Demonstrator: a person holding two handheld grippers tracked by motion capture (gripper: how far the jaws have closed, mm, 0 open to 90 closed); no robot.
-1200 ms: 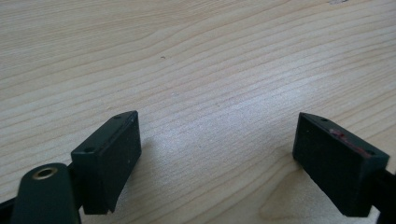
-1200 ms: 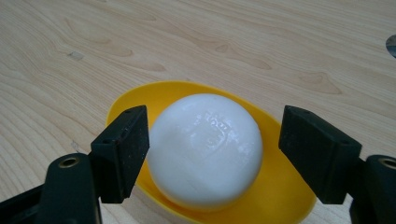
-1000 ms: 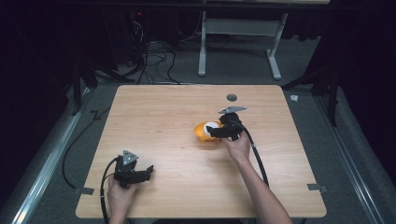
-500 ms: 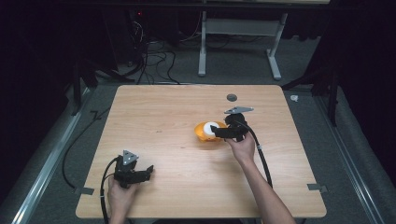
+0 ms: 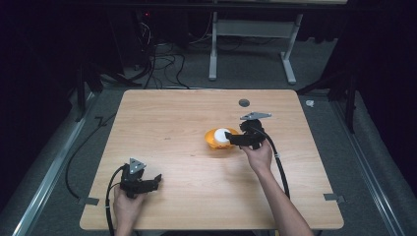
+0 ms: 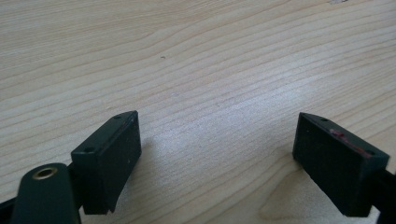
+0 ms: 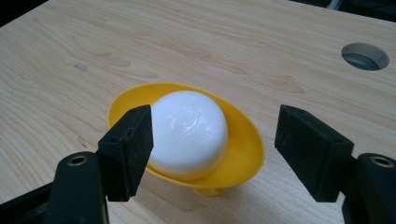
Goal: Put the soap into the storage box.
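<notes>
A yellow dish stands near the middle of the wooden table, with a white round soap-like bar in it. My right gripper sits just right of the dish, pointing left at it. In the right gripper view the jaws of this gripper are open. One jaw is in front of the rim of the dish, and the other is out past its far side. The white bar lies between them, untouched. My left gripper rests at the front left, open over bare wood.
A round hole is cut in the table behind the dish, also visible at the top right of the right gripper view. Cables and a metal stand occupy the dark floor beyond the far edge.
My right gripper has drawn slightly to the right, uncovering more of the dish. The left gripper has stayed put.
</notes>
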